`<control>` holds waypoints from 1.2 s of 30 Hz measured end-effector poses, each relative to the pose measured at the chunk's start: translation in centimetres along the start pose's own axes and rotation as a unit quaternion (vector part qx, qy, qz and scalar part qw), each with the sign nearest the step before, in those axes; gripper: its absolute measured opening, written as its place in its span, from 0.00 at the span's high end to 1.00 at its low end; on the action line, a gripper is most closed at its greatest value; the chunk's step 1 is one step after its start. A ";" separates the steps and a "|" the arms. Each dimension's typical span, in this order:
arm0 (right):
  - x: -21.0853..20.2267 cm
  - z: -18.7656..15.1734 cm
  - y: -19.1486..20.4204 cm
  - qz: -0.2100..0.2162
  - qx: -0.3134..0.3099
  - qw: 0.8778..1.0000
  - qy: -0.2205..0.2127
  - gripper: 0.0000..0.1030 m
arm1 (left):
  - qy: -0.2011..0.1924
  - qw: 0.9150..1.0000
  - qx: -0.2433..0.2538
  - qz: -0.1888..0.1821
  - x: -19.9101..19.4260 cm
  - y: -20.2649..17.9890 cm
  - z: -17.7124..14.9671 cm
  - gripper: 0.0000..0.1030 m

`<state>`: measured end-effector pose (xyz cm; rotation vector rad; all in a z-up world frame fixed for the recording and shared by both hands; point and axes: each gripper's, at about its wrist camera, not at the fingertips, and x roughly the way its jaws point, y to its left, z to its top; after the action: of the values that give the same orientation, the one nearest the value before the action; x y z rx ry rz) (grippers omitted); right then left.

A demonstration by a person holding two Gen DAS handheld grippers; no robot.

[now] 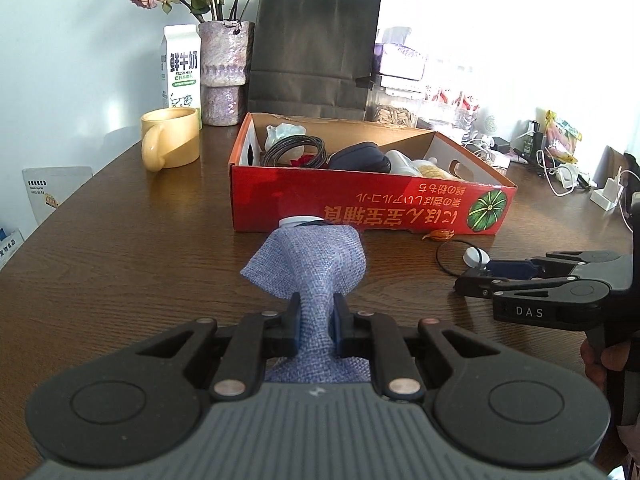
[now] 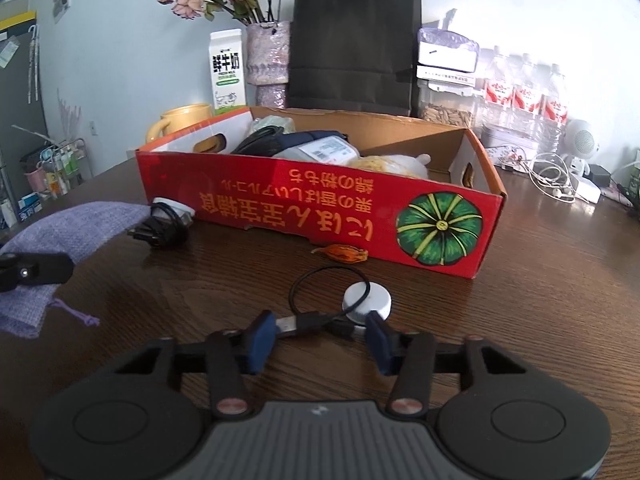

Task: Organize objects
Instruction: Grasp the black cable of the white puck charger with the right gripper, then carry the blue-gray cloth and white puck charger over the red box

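Observation:
My left gripper [image 1: 316, 312] is shut on a blue fabric pouch [image 1: 312, 256], which hangs pinched at its neck just above the brown table; the pouch [image 2: 60, 228] also shows at the left of the right wrist view, with a left finger [image 2: 36, 270] on it. My right gripper [image 2: 320, 330] stands low over the table with its jaws part-way apart. The USB plug and black cable of a white round charger [image 2: 368, 298] lie between its pads, and I see no clear squeeze on them. The red cardboard box [image 2: 280, 200] behind holds several items.
A coiled black cable with a white adapter [image 2: 164, 226] and a dried orange husk [image 2: 344, 254] lie against the box front. Behind stand a yellow mug [image 1: 172, 142], milk carton [image 1: 182, 66], vase [image 1: 224, 72], black paper bag [image 1: 316, 52] and water bottles [image 2: 524, 92]. White cables [image 2: 552, 184] lie at the right.

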<state>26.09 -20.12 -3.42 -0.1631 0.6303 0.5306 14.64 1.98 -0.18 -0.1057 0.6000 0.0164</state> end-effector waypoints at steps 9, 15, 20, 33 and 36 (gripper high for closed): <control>-0.4 -0.2 0.3 0.010 0.001 1.000 -0.005 0.86 | -0.005 1.000 -0.003 -0.006 -0.4 0.3 -0.1 0.86; -0.9 -0.4 0.5 0.014 0.007 1.000 -0.013 0.90 | -0.011 1.000 -0.002 -0.009 -1.0 0.2 0.0 0.86; -1.5 -0.6 0.6 0.019 0.011 0.999 -0.023 0.91 | -0.021 1.000 0.001 -0.012 -1.6 0.1 0.2 0.86; -3.6 -0.1 0.9 0.039 0.031 0.997 -0.058 0.91 | -0.042 0.999 0.010 -0.019 -3.0 -0.6 1.0 0.86; -4.1 0.2 0.9 0.043 0.035 0.996 -0.067 0.92 | -0.047 0.999 0.012 -0.021 -3.2 -0.9 1.3 0.86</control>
<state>22.88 -21.03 -0.80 -0.0337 0.5252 0.5963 12.75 1.31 2.74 -0.0933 0.5045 -0.0269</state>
